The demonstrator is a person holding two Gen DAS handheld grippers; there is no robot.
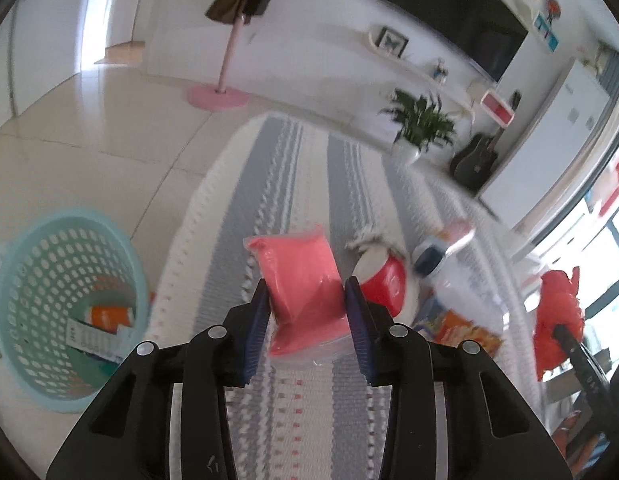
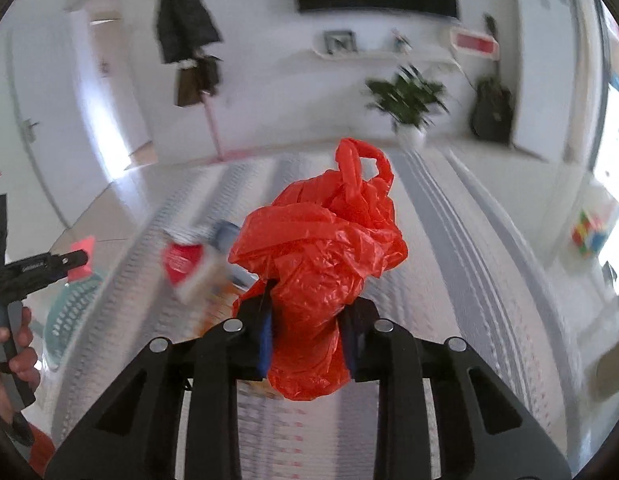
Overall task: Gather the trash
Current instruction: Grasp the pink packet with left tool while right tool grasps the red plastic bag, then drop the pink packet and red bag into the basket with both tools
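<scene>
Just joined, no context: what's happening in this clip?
A person is clearing trash off a striped rug with two handheld grippers. The left gripper grips a pink packet; the right gripper grips a crumpled red plastic bag. A teal basket already holds some trash. A red-and-white cup and wrappers remain.

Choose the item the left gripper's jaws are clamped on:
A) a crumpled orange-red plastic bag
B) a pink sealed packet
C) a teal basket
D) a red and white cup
B. In the left wrist view the left gripper has its jaws pressed against both sides of the pink sealed packet, while the crumpled orange-red plastic bag sits in the right gripper.
</scene>
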